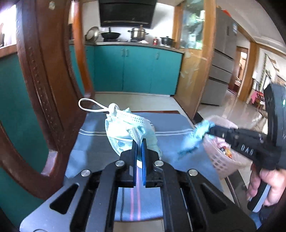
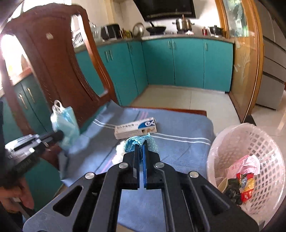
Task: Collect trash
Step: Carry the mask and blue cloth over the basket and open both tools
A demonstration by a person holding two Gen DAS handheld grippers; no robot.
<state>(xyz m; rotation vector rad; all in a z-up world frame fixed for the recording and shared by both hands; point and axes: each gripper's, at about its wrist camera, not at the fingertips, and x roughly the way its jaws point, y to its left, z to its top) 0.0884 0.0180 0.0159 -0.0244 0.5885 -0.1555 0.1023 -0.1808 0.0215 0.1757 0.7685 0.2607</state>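
We are in a home kitchen: teal base cabinets (image 2: 187, 62) carry a countertop (image 2: 178, 36) with a wok (image 1: 110, 34) and steel pot (image 1: 138, 33) beneath a range hood (image 1: 127, 13).

A crumpled teal mesh rag (image 2: 141, 142) is pinched between the closed right gripper (image 2: 141, 151) above a blue striped towel (image 2: 178, 148). A white cardboard box (image 2: 136, 130) and, possibly, tissue (image 2: 118, 149) are seen behind; a white plastic basket (image 2: 232, 141) stands right.

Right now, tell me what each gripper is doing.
Left gripper: fingers shut on the crumpled face mask.
Right gripper: fingers shut on the blue-green crumpled scrap.
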